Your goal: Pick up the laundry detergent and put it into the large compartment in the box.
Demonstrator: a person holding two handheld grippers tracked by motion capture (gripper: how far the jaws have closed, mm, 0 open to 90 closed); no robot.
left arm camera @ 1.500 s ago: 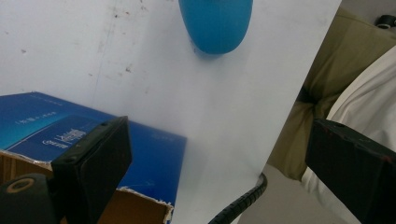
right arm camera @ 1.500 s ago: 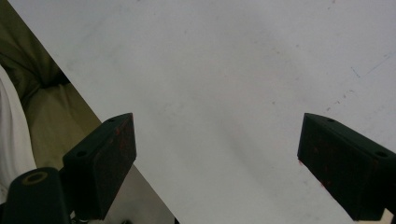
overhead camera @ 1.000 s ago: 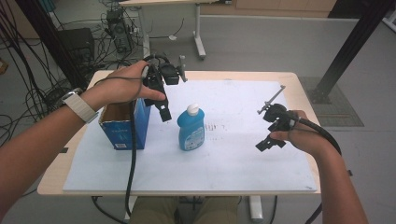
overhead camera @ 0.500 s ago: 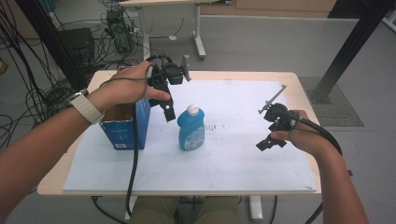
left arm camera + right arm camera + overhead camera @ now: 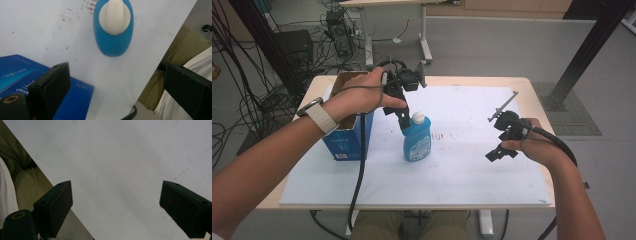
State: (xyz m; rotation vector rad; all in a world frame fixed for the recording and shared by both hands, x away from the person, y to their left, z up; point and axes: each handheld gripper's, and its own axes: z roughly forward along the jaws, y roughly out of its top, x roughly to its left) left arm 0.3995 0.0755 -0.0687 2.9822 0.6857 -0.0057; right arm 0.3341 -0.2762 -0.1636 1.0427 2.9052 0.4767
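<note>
White mat (image 5: 452, 175) covers the table. Blue bottle (image 5: 416, 136) stands upright mid-mat beside the blue box (image 5: 346, 142). Left gripper (image 5: 404, 120), jaws apart, has swung above the cap, apparently lining up a grasp. Right gripper (image 5: 502, 150) idles, jaws apart.

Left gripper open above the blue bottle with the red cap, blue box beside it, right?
Not quite: the cap is white, not red. The left gripper view shows the blue plastic bottle with a white cap below the open left gripper. The blue cardboard box stands beside it, as the high view shows.
</note>
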